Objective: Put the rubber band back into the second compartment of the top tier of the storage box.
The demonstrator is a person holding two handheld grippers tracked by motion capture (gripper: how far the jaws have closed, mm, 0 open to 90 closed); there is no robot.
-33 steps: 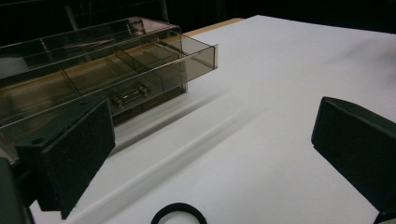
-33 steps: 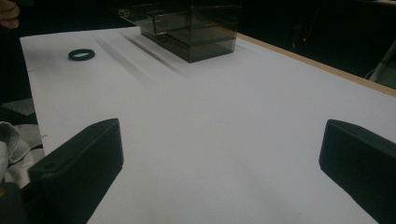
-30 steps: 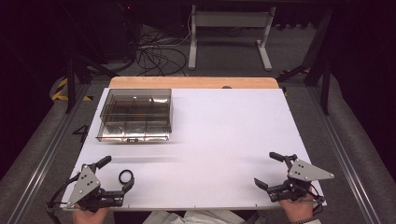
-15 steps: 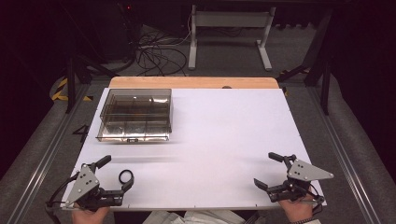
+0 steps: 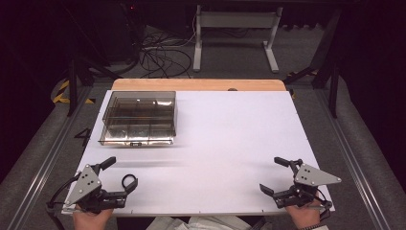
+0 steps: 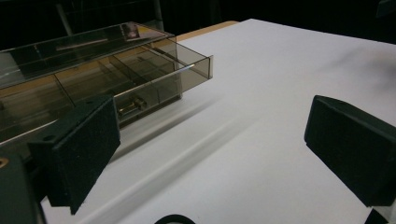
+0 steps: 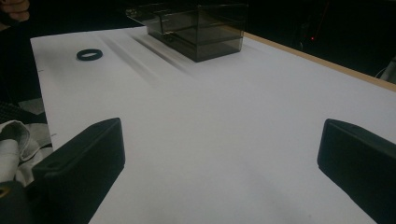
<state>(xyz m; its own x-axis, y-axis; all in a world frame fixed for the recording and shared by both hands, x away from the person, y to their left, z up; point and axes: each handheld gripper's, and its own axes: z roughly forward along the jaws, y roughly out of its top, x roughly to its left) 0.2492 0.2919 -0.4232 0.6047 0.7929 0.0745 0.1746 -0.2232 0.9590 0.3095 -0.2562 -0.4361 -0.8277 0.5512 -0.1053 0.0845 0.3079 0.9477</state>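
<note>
Black ring (image 5: 128, 181) lies between left gripper (image 5: 111, 176) fingers, clear box (image 5: 139, 118) beyond

Compartment box (image 5: 139, 118) on table's (image 5: 230, 143) far left, small ring (image 5: 129, 181) near left gripper (image 5: 120, 177)

In the left gripper view the black ring (image 6: 173, 219) is cut by the bottom edge, so just its top arc shows. The far left of the smoky clear compartment box (image 6: 93, 74) runs out of that picture, and what lies in its compartments is too dim to tell; a small metal latch on its front is barely legible. In the high view the hands are cut off at the bottom edge, and the left claw (image 5: 123, 174) half covers the ring beside it. The right gripper view crops the box's top.
</note>
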